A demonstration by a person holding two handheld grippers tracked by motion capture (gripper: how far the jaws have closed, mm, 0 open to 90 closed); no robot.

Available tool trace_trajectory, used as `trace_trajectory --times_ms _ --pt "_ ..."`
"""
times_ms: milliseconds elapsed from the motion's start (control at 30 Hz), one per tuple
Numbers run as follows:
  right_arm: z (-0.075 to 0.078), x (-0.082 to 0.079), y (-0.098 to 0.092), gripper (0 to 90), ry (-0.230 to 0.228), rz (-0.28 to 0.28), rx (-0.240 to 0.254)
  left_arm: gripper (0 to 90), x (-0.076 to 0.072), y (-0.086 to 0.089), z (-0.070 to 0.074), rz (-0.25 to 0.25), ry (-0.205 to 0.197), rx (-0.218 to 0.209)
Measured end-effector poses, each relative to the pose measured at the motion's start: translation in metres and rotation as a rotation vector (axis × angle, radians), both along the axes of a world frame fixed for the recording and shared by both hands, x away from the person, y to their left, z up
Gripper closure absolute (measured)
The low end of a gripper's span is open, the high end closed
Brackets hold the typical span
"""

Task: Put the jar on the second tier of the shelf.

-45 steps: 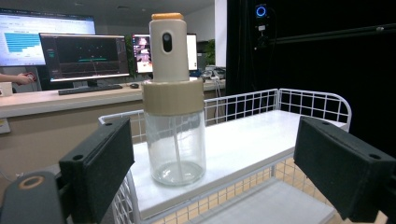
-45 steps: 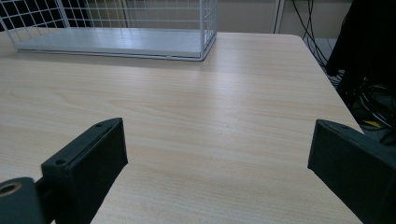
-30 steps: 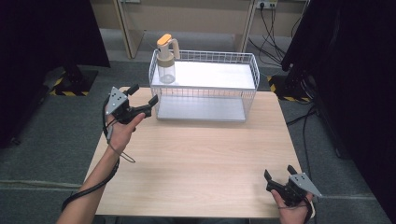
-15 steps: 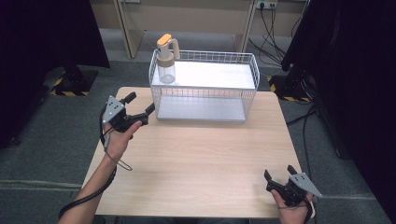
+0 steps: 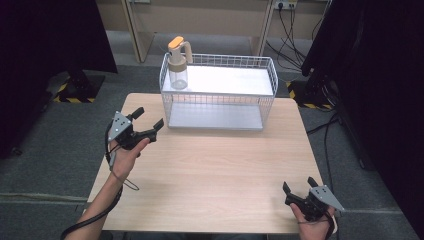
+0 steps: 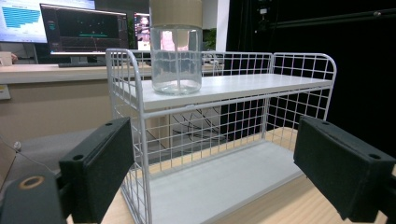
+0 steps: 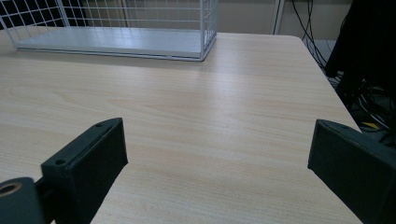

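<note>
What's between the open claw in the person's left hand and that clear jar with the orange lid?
The end wall of the white wire rack stands between the left gripper and the clear jar on its upper shelf, seen in the left gripper view.

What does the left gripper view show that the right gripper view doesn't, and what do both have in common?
The left gripper view alone shows the clear jar standing on the rack's upper shelf, with monitors on a desk behind. The right gripper view alone shows the table's right edge and floor cables. Both share the white wire rack with its lower shelf, the wooden tabletop, and wide-open jaws holding nothing.
</note>
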State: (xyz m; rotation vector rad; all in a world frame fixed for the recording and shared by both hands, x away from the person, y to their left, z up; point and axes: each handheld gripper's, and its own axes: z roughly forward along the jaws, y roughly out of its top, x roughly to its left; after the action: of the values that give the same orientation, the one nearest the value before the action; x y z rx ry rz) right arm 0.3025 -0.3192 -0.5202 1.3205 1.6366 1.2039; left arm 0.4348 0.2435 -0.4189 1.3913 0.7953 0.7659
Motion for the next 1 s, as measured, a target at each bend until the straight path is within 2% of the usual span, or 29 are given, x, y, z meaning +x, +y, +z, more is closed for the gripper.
trace_trajectory --times_ms 467,1000 --pt "0.0 0.0 0.0 4.6 -0.001 -0.001 -0.001 11.6 -0.009 0.007 -0.015 0.004 0.022 0.003" --pt "0.0 0.0 0.0 4.6 -0.002 -0.001 -0.005 11.7 -0.021 0.017 -0.025 0.017 0.033 0.008"
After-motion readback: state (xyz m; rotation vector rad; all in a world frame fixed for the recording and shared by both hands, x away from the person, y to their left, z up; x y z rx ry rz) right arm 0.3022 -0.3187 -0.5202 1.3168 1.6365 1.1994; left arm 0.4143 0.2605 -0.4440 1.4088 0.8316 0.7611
